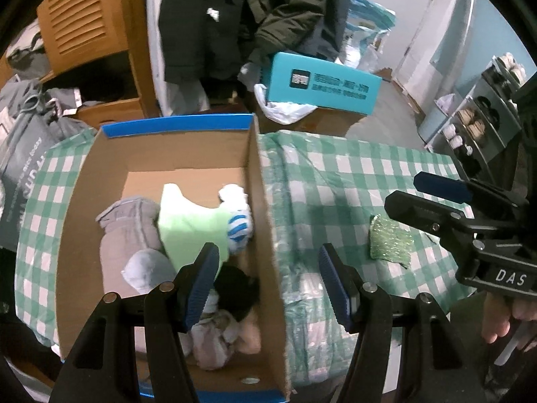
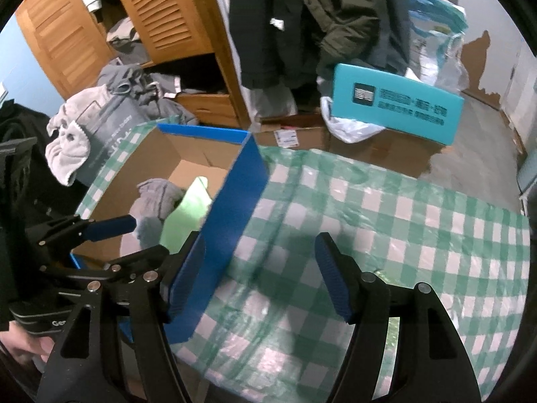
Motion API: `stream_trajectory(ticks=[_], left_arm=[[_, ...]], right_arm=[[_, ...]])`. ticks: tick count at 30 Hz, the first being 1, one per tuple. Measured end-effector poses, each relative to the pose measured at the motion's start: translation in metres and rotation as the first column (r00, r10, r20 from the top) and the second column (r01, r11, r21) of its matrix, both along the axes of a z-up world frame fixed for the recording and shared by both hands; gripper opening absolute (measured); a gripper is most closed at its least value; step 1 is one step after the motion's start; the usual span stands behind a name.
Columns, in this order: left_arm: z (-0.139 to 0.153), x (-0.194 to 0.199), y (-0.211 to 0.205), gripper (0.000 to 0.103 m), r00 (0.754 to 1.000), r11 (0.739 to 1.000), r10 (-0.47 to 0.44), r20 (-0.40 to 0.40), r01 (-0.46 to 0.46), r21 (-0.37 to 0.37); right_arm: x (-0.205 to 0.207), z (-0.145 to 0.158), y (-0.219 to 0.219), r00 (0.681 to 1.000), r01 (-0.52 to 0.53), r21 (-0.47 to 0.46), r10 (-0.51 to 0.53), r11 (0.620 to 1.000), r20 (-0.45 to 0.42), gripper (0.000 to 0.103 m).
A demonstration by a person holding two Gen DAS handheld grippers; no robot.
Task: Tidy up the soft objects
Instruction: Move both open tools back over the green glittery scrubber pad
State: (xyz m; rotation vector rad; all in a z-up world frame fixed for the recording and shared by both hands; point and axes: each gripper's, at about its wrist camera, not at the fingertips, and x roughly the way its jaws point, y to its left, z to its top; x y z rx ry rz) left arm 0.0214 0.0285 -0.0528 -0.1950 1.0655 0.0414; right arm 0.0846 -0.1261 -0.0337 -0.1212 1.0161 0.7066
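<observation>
A cardboard box (image 1: pixel 167 154) with a blue rim stands on the green-checked tablecloth (image 1: pixel 335 174). Inside it lie a grey garment (image 1: pixel 131 221), a light green cloth (image 1: pixel 188 225), a blue-striped white sock (image 1: pixel 238 225), a black item (image 1: pixel 235 285) and pale pink cloths (image 1: pixel 218 336). My left gripper (image 1: pixel 266 255) hangs open above the box's right wall, with nothing held. A glittery green scrubbing pad (image 1: pixel 389 240) lies on the cloth to the right, just below my right gripper (image 1: pixel 406 191). In the right wrist view the right gripper (image 2: pixel 260 245) is open and empty over the cloth beside the box's blue wall (image 2: pixel 235 221).
A teal carton (image 1: pixel 322 84) rests on brown boxes behind the table. Dark coats (image 1: pixel 208 16) hang beside a wooden wardrobe (image 2: pixel 161 10). A grey bag (image 1: pixel 23 154) and towels sit at the left. A shoe rack (image 1: pixel 476 117) stands far right.
</observation>
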Motion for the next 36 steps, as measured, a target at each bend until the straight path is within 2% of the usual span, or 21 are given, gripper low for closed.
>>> stream_trajectory(ticks=[12,27,36], left_arm=[[-0.005,0.021,-0.047,0.063,0.996,0.996,-0.087,-0.023,0.086,-0.020],[-0.026,0.048,-0.106,0.063,0.981,0.983,-0.179,-0.075,0.176,-0.045],[-0.047,0.063,-0.135,0.063,0.970,0.977,-0.210,-0.123,0.206,-0.050]], right_arm=[[0.016,-0.019,-0.068,0.992,0.124,-0.040,-0.124,0.992,-0.004,0.068],[0.034,-0.039,-0.155,0.959,0.282,-0.084,-0.284,0.956,-0.005,0.068],[0.044,-0.061,-0.197,0.943,0.328,-0.164,-0.333,0.930,0.001,0.068]])
